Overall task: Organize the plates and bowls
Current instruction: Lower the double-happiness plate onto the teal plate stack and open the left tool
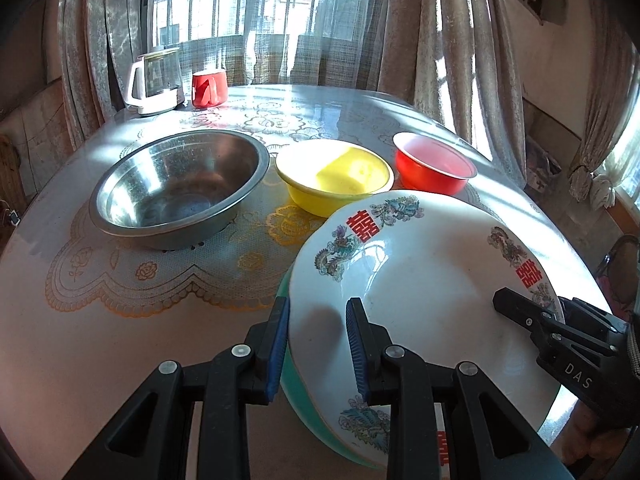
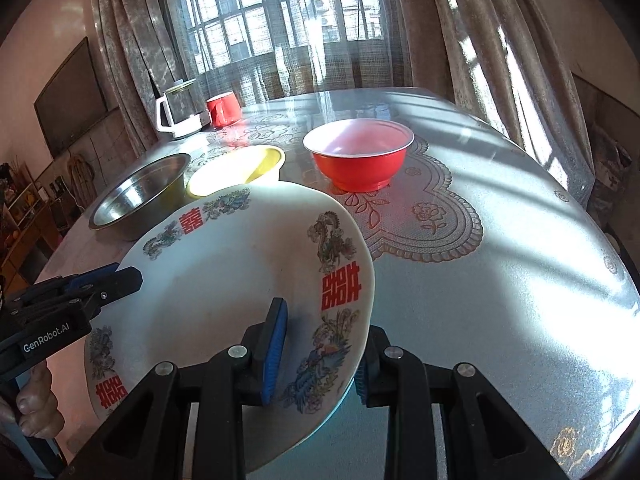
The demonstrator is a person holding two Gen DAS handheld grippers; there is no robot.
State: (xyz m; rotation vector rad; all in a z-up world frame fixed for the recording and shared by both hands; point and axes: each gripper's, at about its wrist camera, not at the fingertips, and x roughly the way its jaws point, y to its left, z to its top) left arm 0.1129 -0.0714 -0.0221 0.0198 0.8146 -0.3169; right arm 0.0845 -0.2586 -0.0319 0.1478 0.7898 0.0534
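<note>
3 bowls block the far side: steel bowl [image 1: 180, 188], yellow bowl [image 1: 334, 176], red bowl [image 2: 359, 160]. Open tabletop [image 2: 520, 260] lies right of the plate [image 2: 240, 300].

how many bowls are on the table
3: a steel bowl at left, a yellow plastic bowl in the middle, a red bowl at right. The lifted plate may hide others.

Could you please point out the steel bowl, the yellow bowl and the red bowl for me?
steel bowl [image 1: 176, 196]: left wrist view, inner wall.
yellow bowl [image 1: 336, 178]: left wrist view, inside.
red bowl [image 2: 358, 168]: right wrist view, outer wall.
</note>
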